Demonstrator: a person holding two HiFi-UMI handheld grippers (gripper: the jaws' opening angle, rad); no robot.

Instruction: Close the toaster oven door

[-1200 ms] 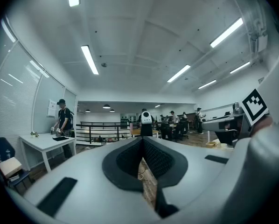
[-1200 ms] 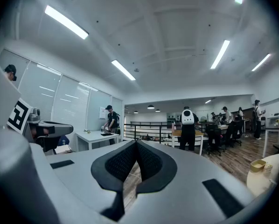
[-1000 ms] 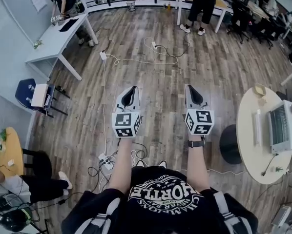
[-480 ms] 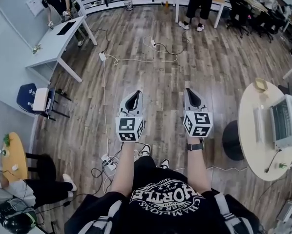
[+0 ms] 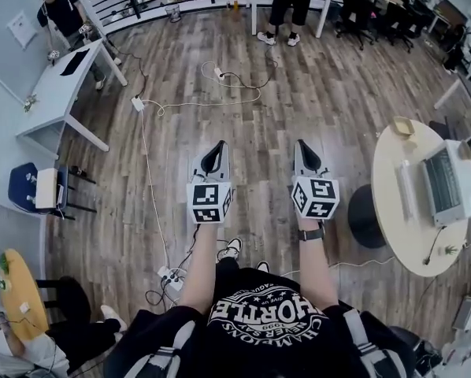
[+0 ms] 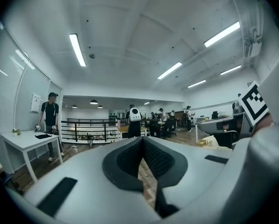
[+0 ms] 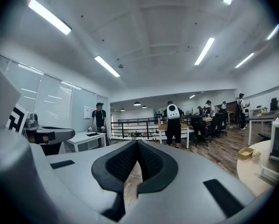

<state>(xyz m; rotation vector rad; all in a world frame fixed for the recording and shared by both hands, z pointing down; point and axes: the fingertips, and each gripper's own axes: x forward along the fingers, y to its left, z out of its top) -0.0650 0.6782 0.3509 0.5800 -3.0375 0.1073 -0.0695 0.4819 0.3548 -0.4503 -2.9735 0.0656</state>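
Observation:
No toaster oven shows in any view. I stand on a wooden floor with both grippers held out side by side at waist height. My left gripper (image 5: pixel 219 145) (image 6: pixel 142 139) is shut, its dark pads pressed together with nothing between them. My right gripper (image 5: pixel 300 143) (image 7: pixel 137 143) is closing the last bit, tips meeting, also with nothing between them. Both point forward across the open room, level with each other and a hand's width apart.
A round table (image 5: pixel 399 225) with a laptop (image 5: pixel 450 183) stands at my right, a black stool (image 5: pixel 367 216) beside it. A white desk (image 5: pixel 40 102) and a blue chair (image 5: pixel 24 187) are at left. Cables (image 5: pixel 150 181) and a power strip trail across the floor. People stand at the far tables.
Both grippers stay side by side before me. In the head view the room has slid leftward: the white desk and the people at the back sit further left.

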